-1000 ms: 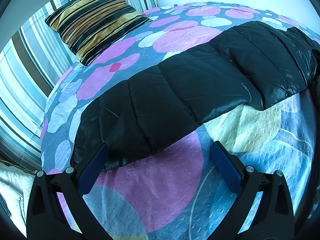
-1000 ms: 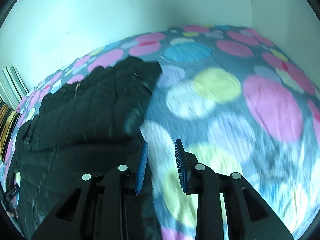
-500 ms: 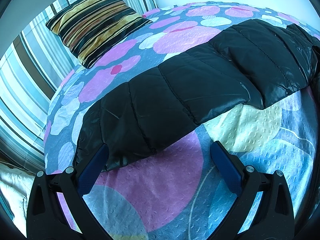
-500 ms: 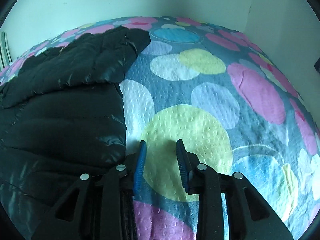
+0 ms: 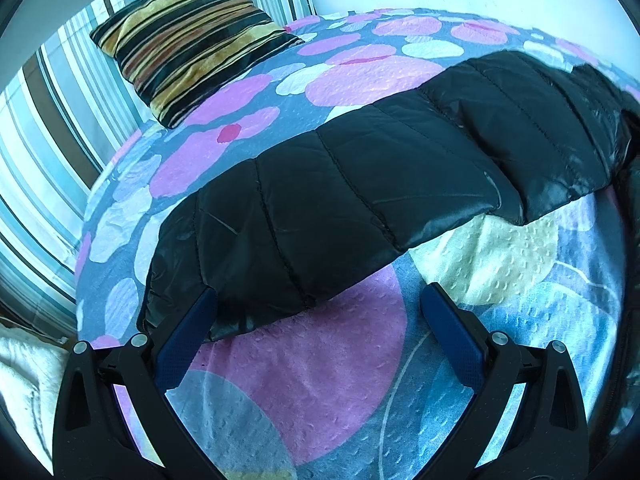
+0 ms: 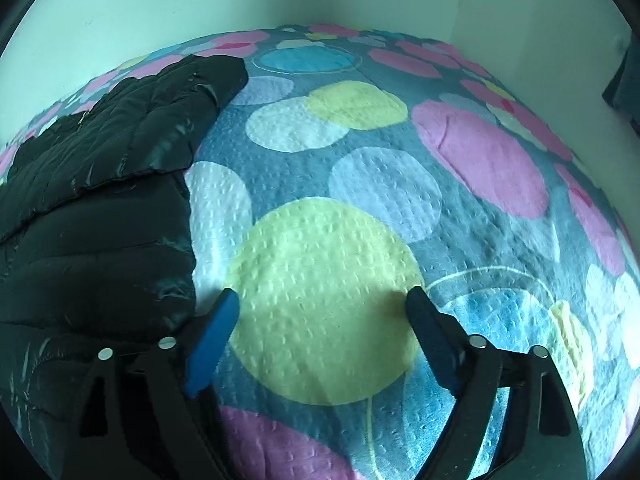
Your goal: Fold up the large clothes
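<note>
The black quilted jacket (image 5: 360,208) is lying spread on the bed, one long sleeve stretching toward the near left edge of the bedspread (image 5: 320,380), its cuff end sitting just ahead of the left gripper (image 5: 318,308); in the right view the jacket (image 6: 92,216) is filling the left side, its body edge running beside the right gripper (image 6: 320,304). Both grippers are hovering with fingers wide apart, holding nothing. The step in hand looks like taking the sleeve to fold it across the body: the left fingers should be closing on the cuff's edge through both layers, since the shiny shell is likely slippery and the padding will be springing back, so a deep bite and a slow lift should be keeping the fold straight along a stitched seam. The jacket is puffy, glossy, ribbed by stitch lines; the bedspread is dimpled and soft, printed with pink, yellow and blue circles. A striped velvety pillow (image 5: 188,40) is leaning at the far left corner against striped fabric (image 5: 52,128).
</note>
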